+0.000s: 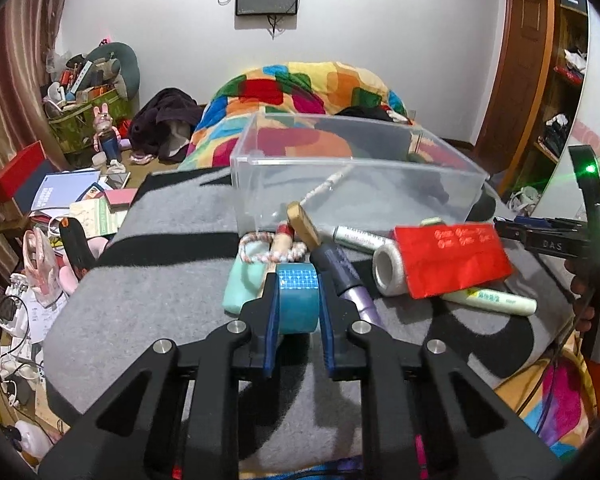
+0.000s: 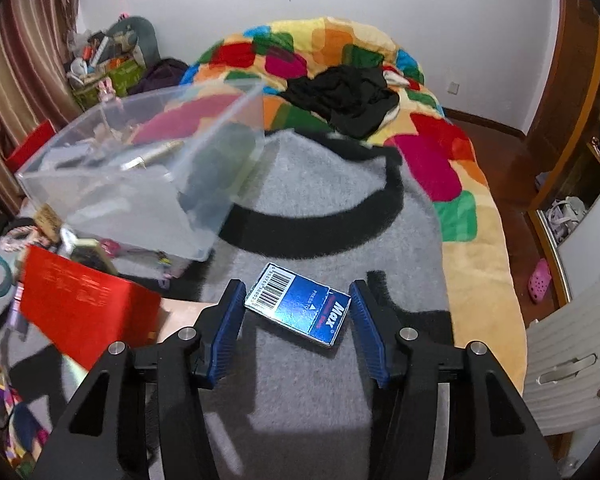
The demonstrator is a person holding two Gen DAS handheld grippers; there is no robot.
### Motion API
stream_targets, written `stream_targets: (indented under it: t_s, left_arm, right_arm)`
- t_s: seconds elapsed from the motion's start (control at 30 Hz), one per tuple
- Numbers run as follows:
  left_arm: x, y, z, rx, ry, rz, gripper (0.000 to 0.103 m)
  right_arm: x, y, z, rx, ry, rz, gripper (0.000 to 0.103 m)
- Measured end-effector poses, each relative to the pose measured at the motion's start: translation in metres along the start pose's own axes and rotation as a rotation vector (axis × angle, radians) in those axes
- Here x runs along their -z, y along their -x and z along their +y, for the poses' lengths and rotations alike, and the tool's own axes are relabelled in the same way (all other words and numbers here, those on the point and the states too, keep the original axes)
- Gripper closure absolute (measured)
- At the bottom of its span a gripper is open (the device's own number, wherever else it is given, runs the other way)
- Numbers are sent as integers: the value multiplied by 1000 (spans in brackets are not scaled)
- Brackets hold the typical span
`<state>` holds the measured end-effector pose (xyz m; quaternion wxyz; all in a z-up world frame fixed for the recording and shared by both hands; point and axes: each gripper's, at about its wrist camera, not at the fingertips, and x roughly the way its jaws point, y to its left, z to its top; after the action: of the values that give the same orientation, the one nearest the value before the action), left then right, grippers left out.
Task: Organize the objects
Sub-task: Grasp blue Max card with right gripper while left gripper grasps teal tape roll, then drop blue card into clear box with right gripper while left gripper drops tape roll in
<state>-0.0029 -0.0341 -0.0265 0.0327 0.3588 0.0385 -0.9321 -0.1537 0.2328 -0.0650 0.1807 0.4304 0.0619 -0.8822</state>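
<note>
My left gripper (image 1: 298,280) is shut on a roll of teal tape (image 1: 298,300), held just above the grey blanket (image 1: 148,304). Ahead lies a pile: a mint pouch (image 1: 244,284), a skipping rope (image 1: 276,246), a purple pen (image 1: 348,280), a silver marker (image 1: 356,236), a white roll (image 1: 390,270), a red envelope (image 1: 452,258) and a cream tube (image 1: 496,300). Behind stands a clear plastic box (image 1: 340,172). My right gripper (image 2: 298,292) is open around a blue Max box (image 2: 300,310) lying flat on the blanket (image 2: 324,216). The clear box (image 2: 140,168) and red envelope (image 2: 80,312) lie to its left.
A colourful quilt (image 2: 440,152) with black clothes (image 2: 340,100) covers the bed beyond the blanket. Books and clutter (image 1: 72,200) crowd the floor on the left. A wardrobe (image 1: 540,80) stands on the right. My right gripper's body (image 1: 560,240) shows at the left view's right edge.
</note>
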Motion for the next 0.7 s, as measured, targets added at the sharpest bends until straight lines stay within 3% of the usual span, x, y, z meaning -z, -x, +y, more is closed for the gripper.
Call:
stream_targets:
  t_s: [0.4,0.7]
  left_arm:
    - [-47,9,2,37,28,-115,85]
    - [-85,-6,8,44,43,-139,85]
  right_arm:
    - [-35,57,29,-103,18,-183,53]
    - [-67,53,57,-164,34,-221,53]
